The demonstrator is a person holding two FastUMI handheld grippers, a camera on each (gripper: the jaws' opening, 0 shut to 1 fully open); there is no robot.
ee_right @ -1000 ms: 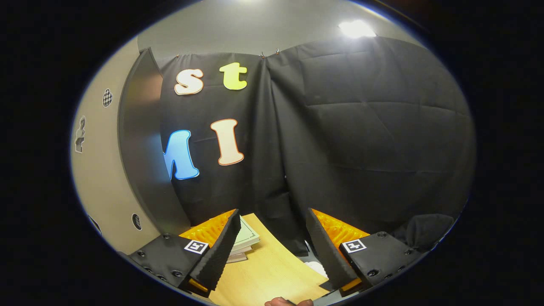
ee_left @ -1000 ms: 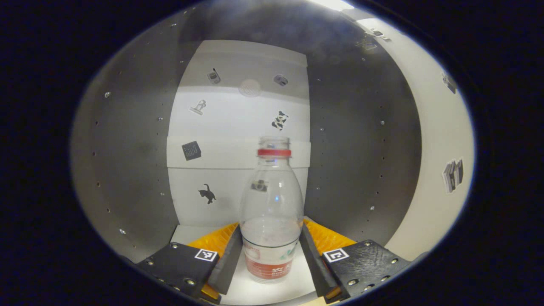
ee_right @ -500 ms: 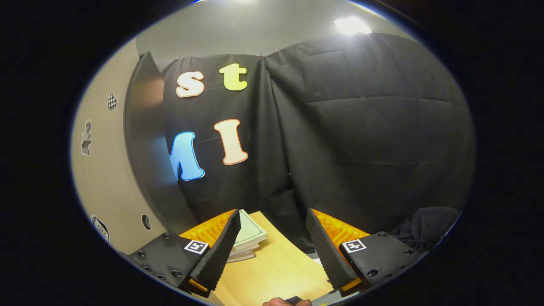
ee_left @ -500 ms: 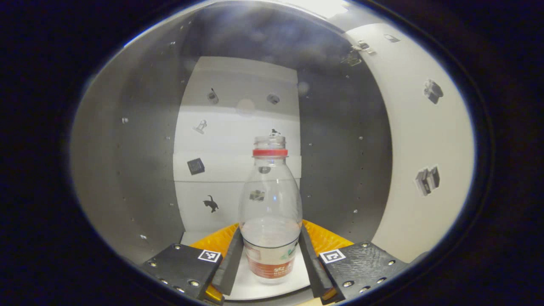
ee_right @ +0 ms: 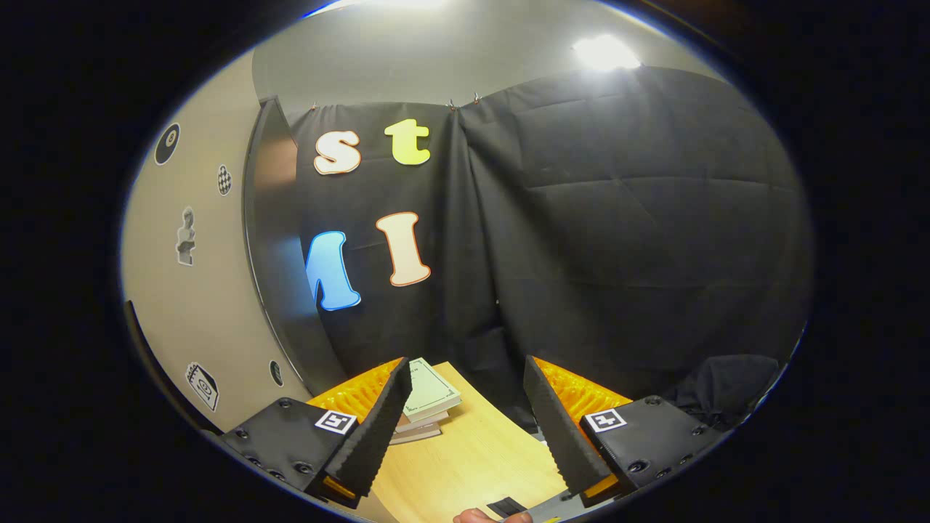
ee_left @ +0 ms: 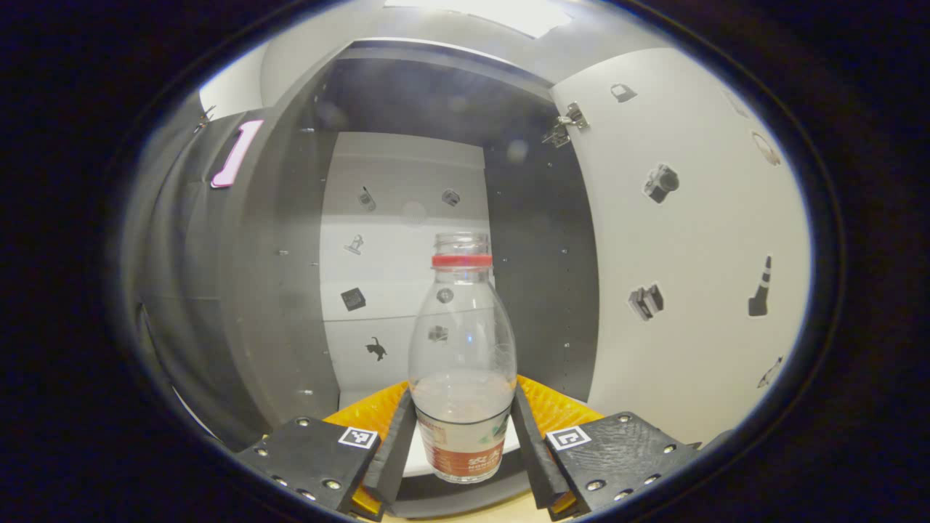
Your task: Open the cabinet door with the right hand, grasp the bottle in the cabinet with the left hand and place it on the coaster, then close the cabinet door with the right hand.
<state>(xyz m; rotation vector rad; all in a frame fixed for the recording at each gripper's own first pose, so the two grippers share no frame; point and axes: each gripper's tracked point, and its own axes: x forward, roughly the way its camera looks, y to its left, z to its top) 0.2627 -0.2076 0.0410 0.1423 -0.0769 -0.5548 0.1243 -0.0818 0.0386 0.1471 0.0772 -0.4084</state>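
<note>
1. In the left gripper view, the left gripper (ee_left: 462,443) pinches the bottle (ee_left: 462,363), one finger pressed against each side of its lower body at the label band.
2. The bottle stands upright, clear, capless, with a red ring under its open mouth; its base sits over the front edge of the cabinet (ee_left: 276,276) floor, in the opening.
3. The cabinet has grey side walls and a white back panel (ee_left: 399,240) dotted with small stickers.
4. The cabinet door (ee_left: 690,240) stands swung open at the right of that view, pale, also carrying stickers, with a hinge (ee_left: 565,125) at its top inner corner.
5. In the right gripper view, the right gripper (ee_right: 465,428) has its fingers spread apart with nothing between them, hanging over a wooden table (ee_right: 465,465).
6. A small stack of books (ee_right: 425,403) lies at the table's far edge, just beyond the left finger.
7. The door's edge (ee_right: 280,254) shows at the left of that view.
</note>
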